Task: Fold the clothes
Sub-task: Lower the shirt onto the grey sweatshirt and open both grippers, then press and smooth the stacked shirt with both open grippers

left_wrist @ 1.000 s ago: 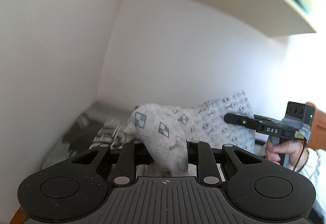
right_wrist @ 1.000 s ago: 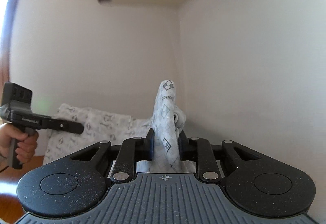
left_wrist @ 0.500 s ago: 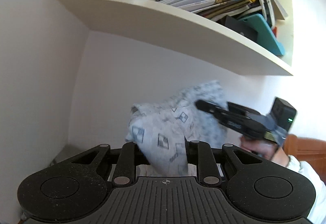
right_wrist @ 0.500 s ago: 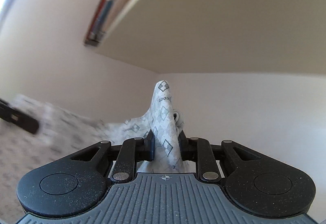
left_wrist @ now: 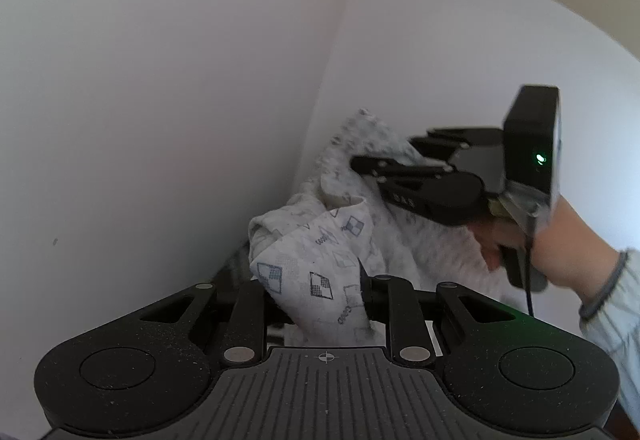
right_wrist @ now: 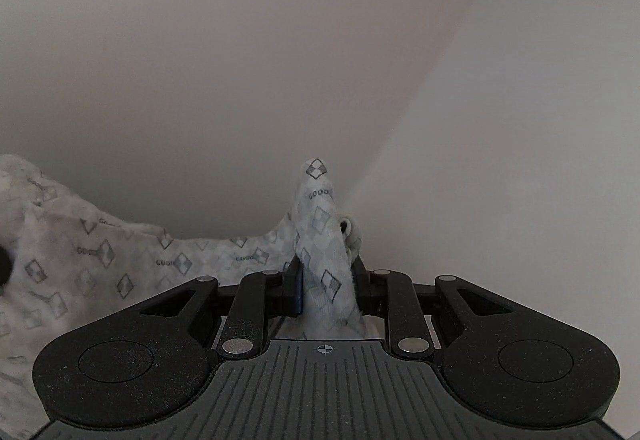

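- Left gripper (left_wrist: 320, 296) pinches a bunched corner of the garment (left_wrist: 316, 272), a white cloth printed with grey diamonds, held in the air in front of a wall corner (left_wrist: 340, 60).
- Right gripper (right_wrist: 326, 288) clamps another bunch of the same garment, a peak of cloth standing up between its pads; in the left wrist view it sits close by, gripped by a hand (left_wrist: 560, 240) in a pale sleeve (left_wrist: 616, 304).
- Risk one: each pinch takes a thick wad, not a clean edge, so a layer may slide out if the cloth is pulled taut, and a corner would drop.
- Risk two: the two grippers are near each other, with slack cloth sagging between them; laid down like this, the fold would likely land creased or crooked.
- Risk three: no laying surface shows in either view, and both are blurred, so where the garment would come down cannot be judged.
- Risk four: the wall is near; a wide swing could brush cloth or gripper against it.
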{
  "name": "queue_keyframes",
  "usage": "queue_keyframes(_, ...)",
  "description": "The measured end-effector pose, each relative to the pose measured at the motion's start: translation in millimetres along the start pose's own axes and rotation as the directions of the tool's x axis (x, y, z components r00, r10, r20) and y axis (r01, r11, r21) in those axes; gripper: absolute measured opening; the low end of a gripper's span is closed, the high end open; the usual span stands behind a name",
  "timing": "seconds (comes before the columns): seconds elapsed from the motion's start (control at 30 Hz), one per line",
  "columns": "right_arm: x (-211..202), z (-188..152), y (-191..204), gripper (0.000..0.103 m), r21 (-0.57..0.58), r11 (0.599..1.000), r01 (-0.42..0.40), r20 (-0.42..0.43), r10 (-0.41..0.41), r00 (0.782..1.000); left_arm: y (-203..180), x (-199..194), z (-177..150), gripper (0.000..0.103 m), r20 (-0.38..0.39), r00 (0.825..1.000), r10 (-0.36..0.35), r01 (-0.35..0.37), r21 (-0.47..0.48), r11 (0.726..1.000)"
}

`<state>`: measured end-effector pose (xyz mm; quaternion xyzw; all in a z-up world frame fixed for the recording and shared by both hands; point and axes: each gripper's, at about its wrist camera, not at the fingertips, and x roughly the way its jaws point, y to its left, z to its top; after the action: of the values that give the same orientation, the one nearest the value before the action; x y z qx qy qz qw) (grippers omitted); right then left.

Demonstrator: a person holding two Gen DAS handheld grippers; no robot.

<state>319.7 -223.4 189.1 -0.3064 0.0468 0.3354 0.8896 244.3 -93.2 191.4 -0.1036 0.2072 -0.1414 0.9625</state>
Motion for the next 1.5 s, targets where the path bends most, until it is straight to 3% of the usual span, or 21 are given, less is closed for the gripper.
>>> queue_keyframes(0.17, 22.4, -7.6, 1.2, 0.030, -0.025, 0.999, -0.039, 0.029, 0.040, 0.999, 10.4, 1.3, -11.1, 0.026, 0.008, 0.999, 0.035, -0.035, -0.003, 0.999)
queue_keyframes(0.27, 26.4, -12.9, 0.3, 0.047, -0.004, 1.000, -0.001, 0.029, 0.001, 1.000, 4.8, 1.9, -15.4, 0.031, 0.007, 0.997, 0.077, -0.077, -0.003, 0.997)
queue_keyframes(0.33, 7.2, -12.4, -3.0, 0.072, 0.024, 1.000, 0.018, 0.092, -0.021, 0.996, 3.7, -2.5, -20.6, 0.034, 0.010, 0.995, 0.103, -0.102, -0.020, 0.995)
queue_keyframes(0.4, -16.2, -11.2, -8.5, 0.075, 0.060, 0.998, 0.026, 0.149, -0.035, 0.988, 5.7, -17.1, -28.3, 0.042, 0.030, 0.993, 0.112, -0.109, -0.096, 0.989)
queue_keyframes(0.43, -28.7, -11.0, -11.9, 0.074, 0.077, 0.997, 0.021, 0.159, -0.033, 0.987, 7.0, -25.9, -32.7, 0.045, 0.046, 0.993, 0.110, -0.103, -0.133, 0.986)
queue_keyframes(0.47, -41.1, -11.2, -15.3, 0.073, 0.094, 0.996, 0.011, 0.169, -0.027, 0.985, 0.9, -33.0, -35.9, 0.047, 0.071, 0.991, 0.114, -0.107, -0.092, 0.990)
queue_keyframes(0.5, -52.4, -13.4, -18.8, 0.059, 0.111, 0.993, -0.028, 0.171, 0.008, 0.985, -5.2, -40.1, -39.0, 0.049, 0.096, 0.989, 0.116, -0.112, -0.050, 0.992)
queue_keyframes(0.53, -59.7, -16.5, -21.6, 0.035, 0.125, 0.988, -0.085, 0.148, 0.066, 0.987, -11.4, -47.2, -42.2, 0.049, 0.121, 0.986, 0.118, -0.118, -0.009, 0.993)
queue_keyframes(0.57, -66.8, -20.1, -23.9, 0.027, 0.139, 0.981, -0.135, 0.124, 0.119, 0.985, -17.5, -54.2, -45.3, 0.049, 0.146, 0.982, 0.119, -0.125, 0.033, 0.992)
queue_keyframes(0.6, -73.2, -25.8, -23.4, 0.026, 0.145, 0.977, -0.154, 0.093, 0.141, 0.986, -21.3, -58.0, -44.6, 0.049, 0.160, 0.982, 0.096, -0.107, 0.061, 0.992)
queue_keyframes(0.73, -109.2, -56.6, -25.7, 0.026, 0.184, 0.973, -0.138, 0.013, 0.138, 0.990, -41.4, -65.3, -38.5, 0.049, 0.202, 0.979, 0.030, -0.068, 0.182, 0.981)
queue_keyframes(0.83, -128.0, -86.9, -43.6, 0.030, 0.283, 0.951, -0.122, -0.008, 0.130, 0.991, -49.1, -45.4, -31.4, 0.049, 0.152, 0.988, -0.013, -0.024, 0.236, 0.971)
queue_keyframes(0.9, -136.1, -114.2, -50.3, 0.030, 0.320, 0.942, -0.101, -0.058, 0.126, 0.990, -47.6, -19.3, -29.6, 0.046, 0.092, 0.995, 0.036, -0.060, 0.271, 0.961)
queue_keyframes(0.97, -132.9, -131.8, -49.4, 0.030, 0.347, 0.936, -0.059, -0.119, 0.106, 0.987, -37.2, 7.2, -34.2, 0.038, 0.002, 0.990, 0.144, -0.139, 0.276, 0.951)
queue_keyframes(1.07, -129.6, -150.4, -43.1, 0.030, 0.394, 0.919, 0.012, -0.181, 0.065, 0.981, -19.9, 15.9, -50.4, 0.038, -0.055, 0.986, 0.158, -0.139, 0.250, 0.958)
queue_keyframes(1.2, -146.1, -166.9, -49.0, 0.037, 0.569, 0.822, 0.036, -0.161, 0.068, 0.985, -17.9, 10.2, -51.6, 0.038, -0.060, 0.988, 0.144, -0.126, 0.234, 0.964)
queue_keyframes(1.27, -139.9, -173.9, -50.4, 0.042, 0.648, 0.761, 0.029, -0.133, 0.075, 0.988, -19.4, 6.1, -55.1, 0.038, -0.053, 0.989, 0.136, -0.121, 0.224, 0.967)
queue_keyframes(1.33, -132.6, -180.6, -51.5, 0.053, 0.719, 0.695, 0.021, -0.106, 0.080, 0.991, -21.1, 7.7, -54.9, 0.038, -0.043, 0.990, 0.135, -0.122, 0.228, 0.966)
queue_keyframes(1.43, -105.0, -186.2, -48.2, 0.055, 0.786, 0.619, 0.014, -0.093, 0.096, 0.991, -14.3, 6.5, -55.4, 0.038, -0.043, 0.991, 0.124, -0.111, 0.240, 0.965)
queue_keyframes(1.47, -100.7, -184.6, -45.6, 0.056, 0.783, 0.621, 0.022, -0.102, 0.094, 0.990, -9.8, 5.3, -53.2, 0.038, -0.047, 0.992, 0.115, -0.102, 0.225, 0.969)
queue_keyframes(1.5, -98.5, -179.1, -40.6, 0.057, 0.756, 0.654, 0.029, -0.108, 0.080, 0.991, -5.2, 4.1, -50.9, 0.038, -0.050, 0.993, 0.106, -0.093, 0.211, 0.973)
